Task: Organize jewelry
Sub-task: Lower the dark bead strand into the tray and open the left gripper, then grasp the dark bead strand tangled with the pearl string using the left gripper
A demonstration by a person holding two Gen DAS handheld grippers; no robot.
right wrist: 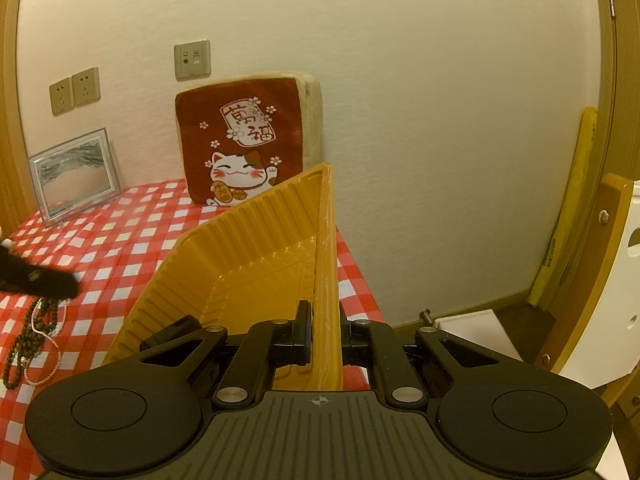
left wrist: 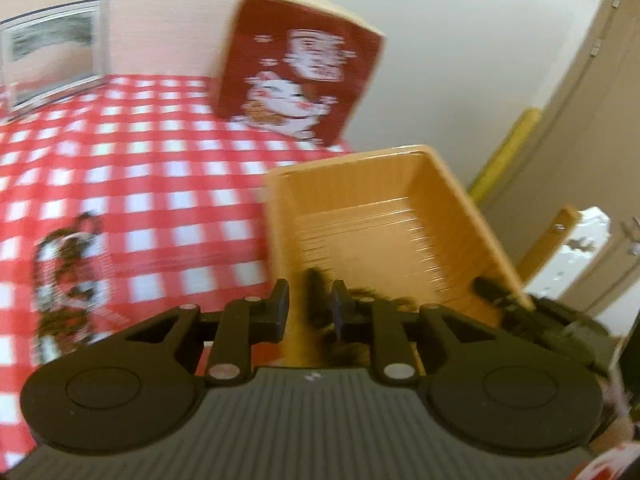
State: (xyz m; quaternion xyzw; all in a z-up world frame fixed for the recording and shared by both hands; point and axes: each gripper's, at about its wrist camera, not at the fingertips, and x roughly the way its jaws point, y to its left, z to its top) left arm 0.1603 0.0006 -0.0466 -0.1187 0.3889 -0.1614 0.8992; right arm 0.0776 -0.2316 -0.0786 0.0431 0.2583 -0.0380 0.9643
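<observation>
- Our right gripper is clamped tight on the upright side wall of a ribbed yellow plastic tray, one jaw on either side of the wall; the tray's hollow opens to the left of that gripper.
- Our left gripper stands with a narrow gap between its jaws, and a dark beaded strand hangs in that gap over the tray's near edge; the view is blurred, so we cannot tell whether the pads press on it.
- No earlier frame shows us how those jaws stood.
- Left of the right gripper, a brown bead necklace and a thin white strand lie on the red-and-white checked bench, outside the tray.
- Beyond both grippers, a red cushion printed with a white lucky cat leans on the pale wall.
- Further left, a silver-framed picture stands against that wall.
</observation>
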